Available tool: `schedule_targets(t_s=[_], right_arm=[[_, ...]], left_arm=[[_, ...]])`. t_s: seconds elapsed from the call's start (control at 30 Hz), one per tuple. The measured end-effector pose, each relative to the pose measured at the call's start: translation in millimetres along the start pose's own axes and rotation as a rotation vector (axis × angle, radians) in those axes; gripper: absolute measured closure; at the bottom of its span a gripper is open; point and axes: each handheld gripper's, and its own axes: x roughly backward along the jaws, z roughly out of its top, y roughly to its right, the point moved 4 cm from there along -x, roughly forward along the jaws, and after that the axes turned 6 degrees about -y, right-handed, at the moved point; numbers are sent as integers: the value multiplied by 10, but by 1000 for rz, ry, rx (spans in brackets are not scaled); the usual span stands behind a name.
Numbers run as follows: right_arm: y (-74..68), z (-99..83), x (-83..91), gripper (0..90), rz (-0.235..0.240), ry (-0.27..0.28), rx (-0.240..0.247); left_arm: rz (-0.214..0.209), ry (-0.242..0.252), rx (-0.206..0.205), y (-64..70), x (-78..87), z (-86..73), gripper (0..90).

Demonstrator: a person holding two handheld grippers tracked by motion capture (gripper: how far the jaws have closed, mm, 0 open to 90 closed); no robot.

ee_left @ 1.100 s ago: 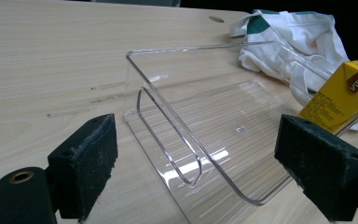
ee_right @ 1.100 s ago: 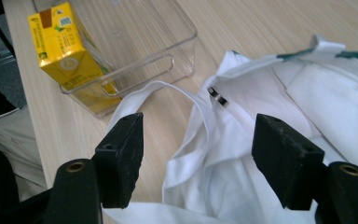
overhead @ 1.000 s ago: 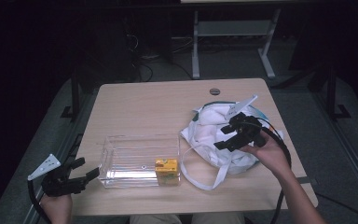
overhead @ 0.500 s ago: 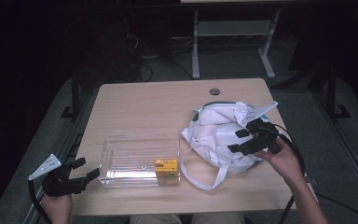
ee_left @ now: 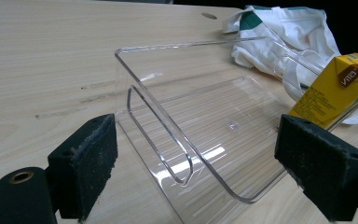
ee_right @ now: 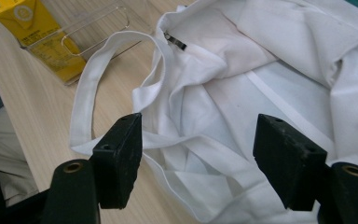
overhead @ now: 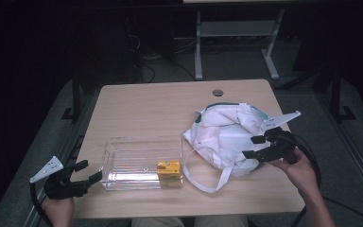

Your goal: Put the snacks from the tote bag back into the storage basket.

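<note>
A white cloth bag (overhead: pixel 227 137) with a looping strap lies crumpled on the right of the table; the right gripper view shows its folds (ee_right: pixel 242 84) up close. My right gripper (overhead: pixel 253 146) hovers open at the bag's right edge, nothing between its jaws. A clear plastic tray (overhead: pixel 142 161) sits at front left with a yellow drink carton (overhead: pixel 168 169) in its right end. At the table's front left corner my left gripper (overhead: pixel 87 171) is open, just short of the tray's left wall (ee_left: pixel 177 140). The carton (ee_left: pixel 335 88) stands beyond it.
The wooden table (overhead: pixel 160 109) has a round cable hole (overhead: pixel 218 92) near its back edge. A metal frame (overhead: pixel 236 33) stands on the dark floor behind. The bag's strap (ee_right: pixel 88 93) loops across the tabletop toward the tray.
My right gripper has drawn back to the right, off the top of the bag toward its right edge. The left gripper has stayed in place.
</note>
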Motion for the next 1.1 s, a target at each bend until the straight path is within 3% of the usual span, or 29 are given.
schedule_targets(t_s=[0.53, 0.87, 1.1], right_arm=[[92, -395, -8, 320, -38, 20, -72], [64, -547, -58, 297, -52, 15, -85], [-9, -617, -49, 298, -68, 42, -75]], left_arm=[[-16, -6, -17, 9, -4, -9, 128], [-44, -12, -39, 42, -23, -7, 128], [-62, -14, -57, 76, -30, 4, 128]])
